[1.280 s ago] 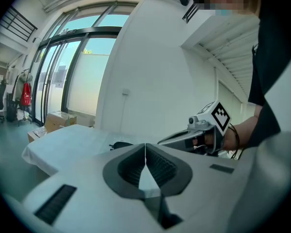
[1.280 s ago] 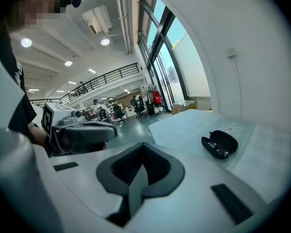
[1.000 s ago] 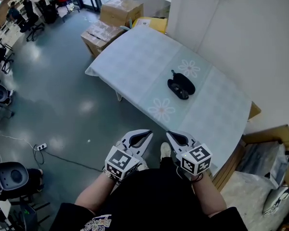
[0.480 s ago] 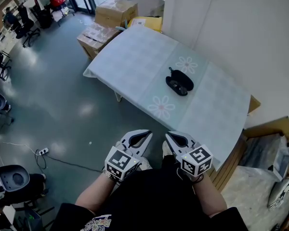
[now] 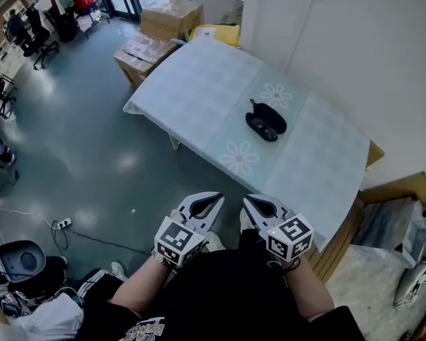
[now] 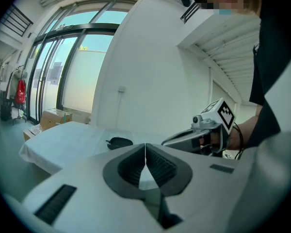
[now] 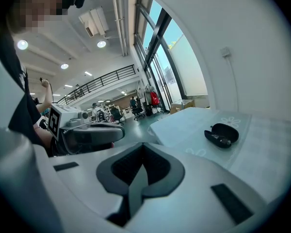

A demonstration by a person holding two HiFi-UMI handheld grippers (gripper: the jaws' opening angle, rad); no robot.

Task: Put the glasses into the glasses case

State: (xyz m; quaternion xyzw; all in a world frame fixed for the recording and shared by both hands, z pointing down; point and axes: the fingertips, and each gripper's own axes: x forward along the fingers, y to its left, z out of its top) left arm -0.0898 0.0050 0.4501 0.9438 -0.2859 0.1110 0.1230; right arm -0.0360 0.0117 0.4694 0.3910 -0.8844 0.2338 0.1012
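A black glasses case (image 5: 266,121) lies open on the table (image 5: 192,91) with the pale flowered cloth, far ahead of me. In the right gripper view the glasses case (image 7: 222,134) seems to hold dark glasses (image 7: 217,139) in its near half. The case (image 6: 119,141) is small in the left gripper view. My left gripper (image 5: 216,198) and right gripper (image 5: 247,199) are held close to my body over the floor, well short of the table. Both are shut with nothing between the jaws.
Cardboard boxes (image 5: 169,14) and a yellow item (image 5: 221,33) stand beyond the table's far end. A white wall (image 5: 355,55) runs along the table's right side. Office chairs (image 5: 14,261) and a power strip (image 5: 62,223) are on the grey floor to the left.
The head view has shifted slightly, so the table sits a little differently in frame. Another person's shoe and clothing have come into view at the lower left. Both grippers have stayed put.
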